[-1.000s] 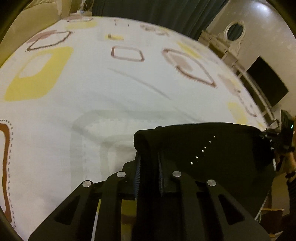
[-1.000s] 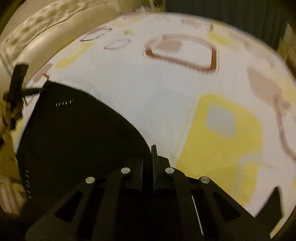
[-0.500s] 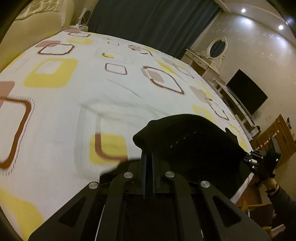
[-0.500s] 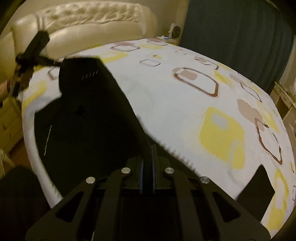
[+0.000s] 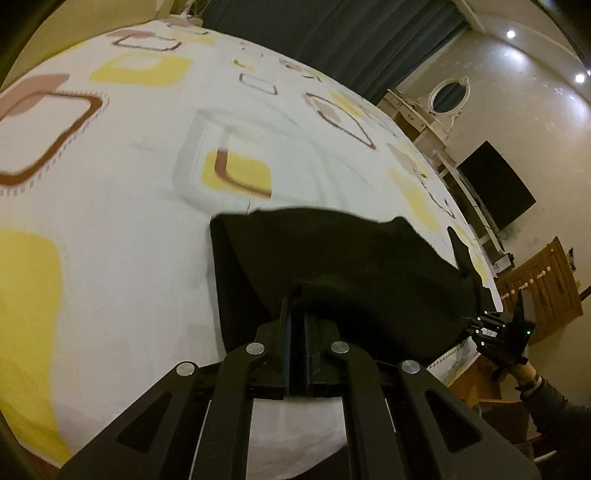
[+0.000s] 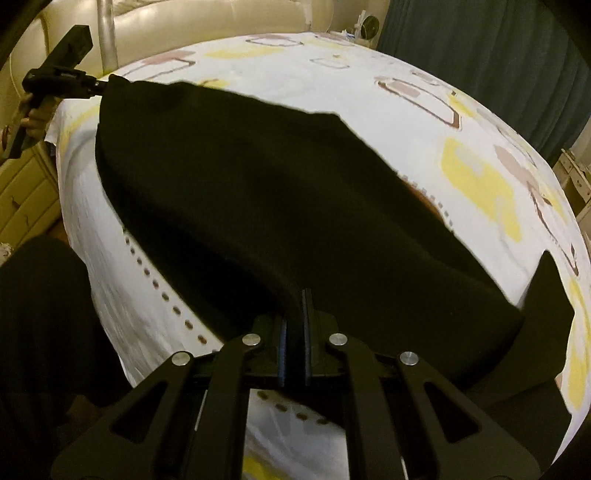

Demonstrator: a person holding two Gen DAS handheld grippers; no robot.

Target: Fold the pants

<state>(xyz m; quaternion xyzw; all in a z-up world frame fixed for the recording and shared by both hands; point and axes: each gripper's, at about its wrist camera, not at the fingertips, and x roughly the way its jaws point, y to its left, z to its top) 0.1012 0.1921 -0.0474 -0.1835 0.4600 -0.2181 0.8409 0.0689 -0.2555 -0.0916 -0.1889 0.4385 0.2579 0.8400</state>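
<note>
The left gripper (image 5: pixel 297 295) is clamped shut on one end of the black pants (image 5: pixel 343 266), and the right gripper (image 6: pixel 302 295) is clamped shut on the other end, so the dark cloth spans between them over the near edge of the bed (image 6: pixel 369 96). The pants (image 6: pixel 258 192) lie spread on the white sheet with yellow and brown squares, at the edge nearest the person. A padded cream headboard (image 6: pixel 207 18) stands at the far end, dark curtains (image 6: pixel 498 55) beyond.
</note>
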